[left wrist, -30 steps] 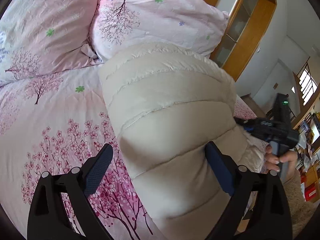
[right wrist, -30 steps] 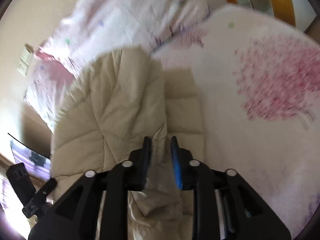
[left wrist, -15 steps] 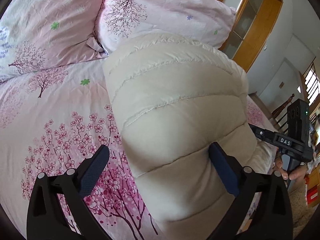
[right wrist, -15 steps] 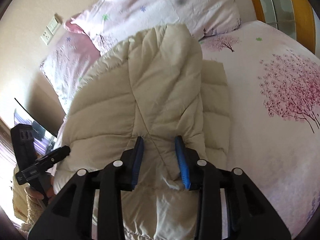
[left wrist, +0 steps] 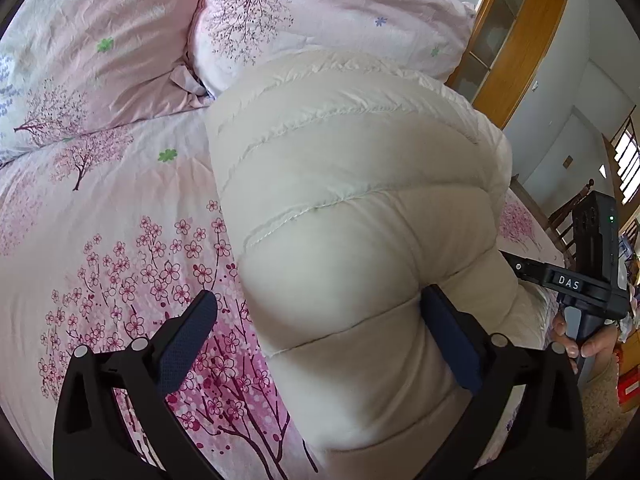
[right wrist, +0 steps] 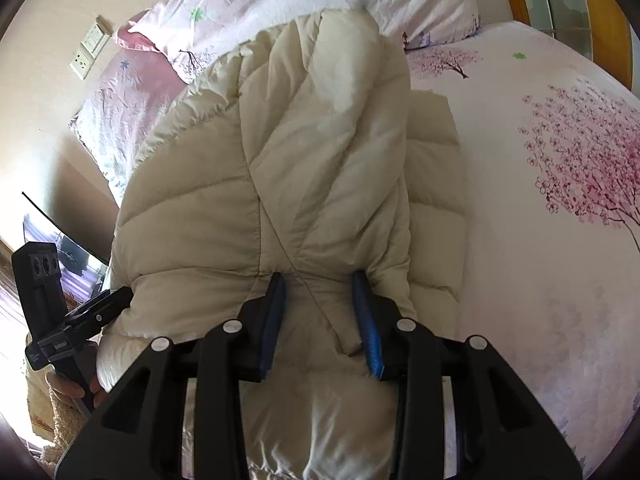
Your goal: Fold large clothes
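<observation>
One cream quilted puffer jacket lies below two pink floral pillows on the blossom-print bed, left gripper fingers wide around its edge, right gripper fingers half-spread over a fold.

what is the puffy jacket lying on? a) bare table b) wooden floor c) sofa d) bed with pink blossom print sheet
d, the cream jacket lies on the blossom-print bed sheet, with its far end up against the pillows.

Black tongs, blue pads, silver screws
</observation>
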Tool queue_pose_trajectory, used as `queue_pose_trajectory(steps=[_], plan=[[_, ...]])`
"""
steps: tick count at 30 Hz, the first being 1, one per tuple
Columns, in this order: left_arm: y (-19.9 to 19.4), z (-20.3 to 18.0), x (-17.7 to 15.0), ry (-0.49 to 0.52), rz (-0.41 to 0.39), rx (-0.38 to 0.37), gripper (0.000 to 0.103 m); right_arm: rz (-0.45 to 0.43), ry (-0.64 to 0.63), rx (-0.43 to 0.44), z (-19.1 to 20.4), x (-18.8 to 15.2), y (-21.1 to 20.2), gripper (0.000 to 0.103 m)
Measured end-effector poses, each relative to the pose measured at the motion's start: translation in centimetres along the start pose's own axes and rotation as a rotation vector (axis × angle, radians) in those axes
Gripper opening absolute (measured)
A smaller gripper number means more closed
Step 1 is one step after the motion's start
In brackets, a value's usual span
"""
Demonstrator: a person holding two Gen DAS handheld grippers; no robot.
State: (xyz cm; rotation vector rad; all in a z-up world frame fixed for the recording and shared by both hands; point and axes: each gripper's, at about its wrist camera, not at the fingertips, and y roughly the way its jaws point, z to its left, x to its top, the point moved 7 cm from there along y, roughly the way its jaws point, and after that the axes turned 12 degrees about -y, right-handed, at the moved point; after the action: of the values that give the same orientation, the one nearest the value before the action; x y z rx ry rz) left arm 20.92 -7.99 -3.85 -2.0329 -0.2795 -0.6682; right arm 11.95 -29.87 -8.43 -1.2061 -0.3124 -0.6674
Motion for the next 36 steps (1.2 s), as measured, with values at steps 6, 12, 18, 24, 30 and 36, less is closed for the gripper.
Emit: queue_pose_trajectory(steps=[6,12,18,24,30,36], plan=[[1.1,0.3,-0.3,-0.004,0.032,0.014,0.102,0.013,0.003,-0.001,-0.1,0.0,0.8,0.036],[2.4,0.9,-0.7,-0.063,0.079,-0.026,0.102,0.02,0.015,0.012,-0.3,0.0,1.0,0.036],[0.6,2.0,0.2,-0.226,0.103,-0.193,0.102,-0.05,0.068,0.075,-1.3,1.3,-3.2,0.076],[0.2,2.6,1.8,-0.282,0.088,-0.246,0.102,-0.042,0.18,0.128,-4.6,2.4,-4.7,0.095],[1.5,2.8,2.3,-0.341,0.135,-0.296,0.102,0.057,0.23,0.187,-6.3,2.6,-1.8,0.099],[2.2,2.7,2.7,-0.342,0.149,-0.32,0.102,0.127,0.21,0.222,-5.9,3.0,0.8,0.099]])
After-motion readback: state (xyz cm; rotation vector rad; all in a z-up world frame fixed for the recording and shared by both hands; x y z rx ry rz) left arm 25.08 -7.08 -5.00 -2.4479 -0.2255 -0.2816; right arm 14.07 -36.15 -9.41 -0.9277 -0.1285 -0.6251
